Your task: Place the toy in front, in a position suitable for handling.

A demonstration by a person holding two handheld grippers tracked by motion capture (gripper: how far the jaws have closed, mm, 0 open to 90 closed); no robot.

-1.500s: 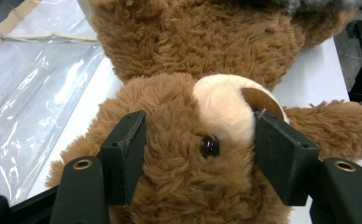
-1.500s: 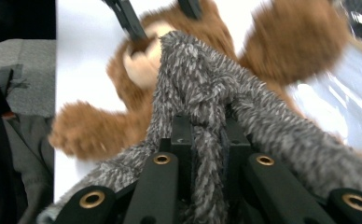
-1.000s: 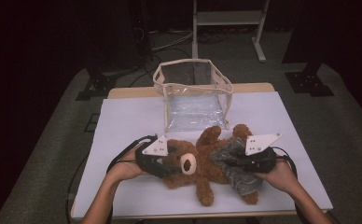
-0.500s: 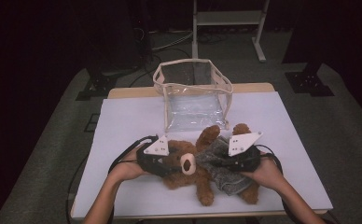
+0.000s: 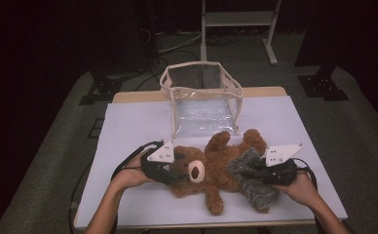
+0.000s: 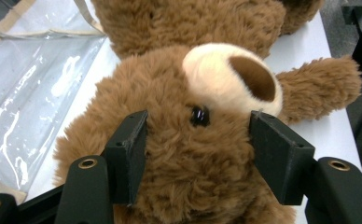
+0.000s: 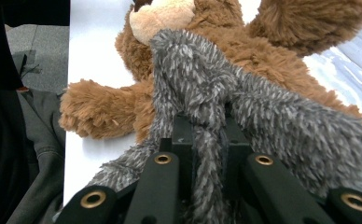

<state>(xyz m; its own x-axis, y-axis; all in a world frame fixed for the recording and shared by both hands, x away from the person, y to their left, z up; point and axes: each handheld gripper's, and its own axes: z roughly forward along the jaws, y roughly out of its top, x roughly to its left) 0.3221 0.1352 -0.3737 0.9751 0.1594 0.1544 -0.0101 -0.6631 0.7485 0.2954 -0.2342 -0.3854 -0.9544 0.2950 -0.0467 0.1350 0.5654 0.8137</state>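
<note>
A: We've got the teddy bear (image 5: 211, 173) flat on the white tabletop (image 5: 128, 126), dark room behind, left gripper (image 6: 198, 144) clamped on its head.

B: Our right gripper (image 7: 206, 140) pinches its grey cloth (image 7: 263, 107).

We see a white rectangular table (image 5: 128, 126) with a light wooden edge at its far side. On it a clear plastic bag with beige trim (image 5: 201, 100) stands open, and just before it lies a brown plush teddy bear (image 5: 211, 170) on its back.
</note>
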